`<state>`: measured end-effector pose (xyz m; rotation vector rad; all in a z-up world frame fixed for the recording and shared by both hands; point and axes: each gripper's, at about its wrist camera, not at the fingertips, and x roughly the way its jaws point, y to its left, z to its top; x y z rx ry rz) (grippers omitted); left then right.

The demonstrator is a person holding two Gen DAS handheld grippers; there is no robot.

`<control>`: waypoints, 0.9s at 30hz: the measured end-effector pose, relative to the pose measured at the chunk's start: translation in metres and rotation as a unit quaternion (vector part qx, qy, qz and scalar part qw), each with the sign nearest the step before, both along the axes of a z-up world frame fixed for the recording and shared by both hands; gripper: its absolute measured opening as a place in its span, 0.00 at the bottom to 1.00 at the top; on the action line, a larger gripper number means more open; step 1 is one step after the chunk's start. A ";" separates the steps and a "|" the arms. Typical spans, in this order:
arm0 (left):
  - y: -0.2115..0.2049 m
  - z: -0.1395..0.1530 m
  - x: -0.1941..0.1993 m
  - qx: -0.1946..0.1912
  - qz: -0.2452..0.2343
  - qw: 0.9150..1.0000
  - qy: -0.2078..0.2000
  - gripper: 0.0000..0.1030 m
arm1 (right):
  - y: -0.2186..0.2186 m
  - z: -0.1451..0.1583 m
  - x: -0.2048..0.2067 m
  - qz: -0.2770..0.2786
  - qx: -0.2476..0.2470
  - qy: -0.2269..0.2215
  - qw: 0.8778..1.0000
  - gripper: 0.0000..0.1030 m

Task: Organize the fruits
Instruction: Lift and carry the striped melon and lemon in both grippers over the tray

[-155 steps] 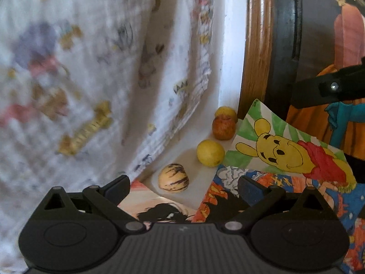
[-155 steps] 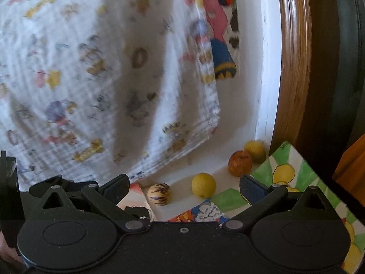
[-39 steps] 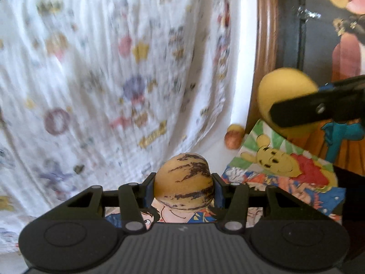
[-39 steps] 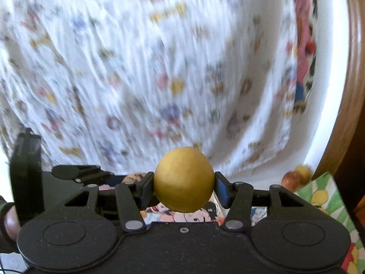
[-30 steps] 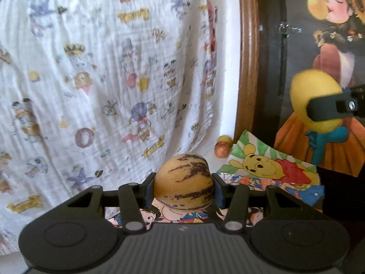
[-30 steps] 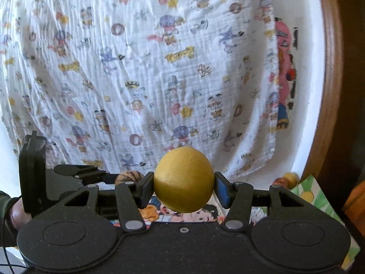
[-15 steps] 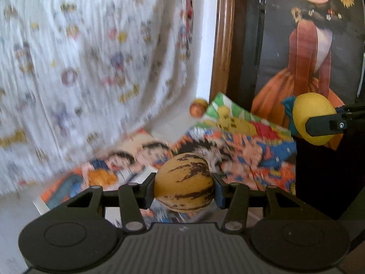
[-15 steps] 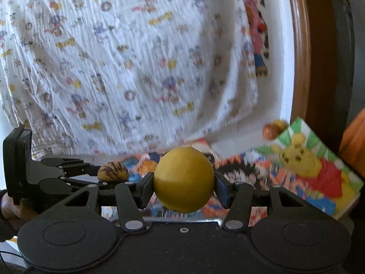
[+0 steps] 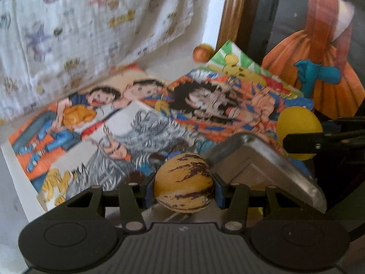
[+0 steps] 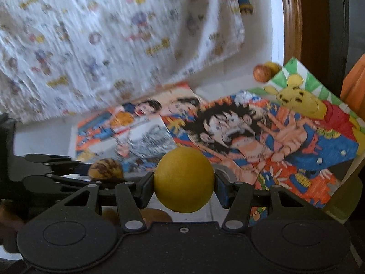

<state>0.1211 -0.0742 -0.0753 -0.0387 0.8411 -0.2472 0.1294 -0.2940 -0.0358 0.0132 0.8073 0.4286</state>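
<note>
- Striped fruit, pale yellow oval with dark purple streaks [image 9: 183, 182]: pinched between the two fingers of the left claw [image 9: 183, 190], carried in the air. A few seconds ago it lay on the white surface [image 9: 175, 68] near the wall; now it is lifted and brought low over a metal tray with a folded silver rim [image 9: 262, 159].
- Plain yellow round fruit [image 10: 183, 180]: clamped in the right claw [image 10: 183, 187], likewise taken off the surface. In the left view it shows to the right, beside the tray's far edge [image 9: 298, 132].
- Remaining fruits: a reddish-orange round fruit [image 10: 260, 73] touching a smaller yellow one [image 10: 271, 66] behind it, both in the back corner by the wooden frame [image 10: 293, 22], well apart from both claws.
- Surroundings: coloured cartoon drawings on paper [image 10: 262, 132] spread over the surface; printed white cloth [image 10: 102, 34] hanging behind, blurred by motion.
- Judgement: both views have swung down from the cloth toward the tray, which suggests the tray is the drop place; two of four fruits are in transit, two await collection.
</note>
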 end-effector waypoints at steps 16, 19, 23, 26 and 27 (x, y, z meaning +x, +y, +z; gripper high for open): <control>-0.011 -0.018 0.005 0.007 -0.006 1.000 0.025 0.52 | 0.013 -0.051 0.029 -0.001 -0.037 0.043 0.998 0.55; -0.013 -0.019 0.005 0.019 -0.008 0.999 0.028 0.52 | 0.016 -0.055 0.030 0.000 -0.043 0.049 0.998 0.55; -0.015 -0.020 0.007 0.029 -0.011 0.999 0.038 0.53 | 0.017 -0.061 0.030 -0.002 -0.045 0.052 0.998 0.56; -0.021 -0.022 0.008 0.043 -0.017 0.998 0.046 0.53 | 0.017 -0.060 0.030 -0.001 -0.049 0.051 0.998 0.56; -0.022 -0.022 0.008 0.049 -0.018 0.998 0.047 0.53 | 0.018 -0.060 0.030 0.000 -0.051 0.051 0.997 0.56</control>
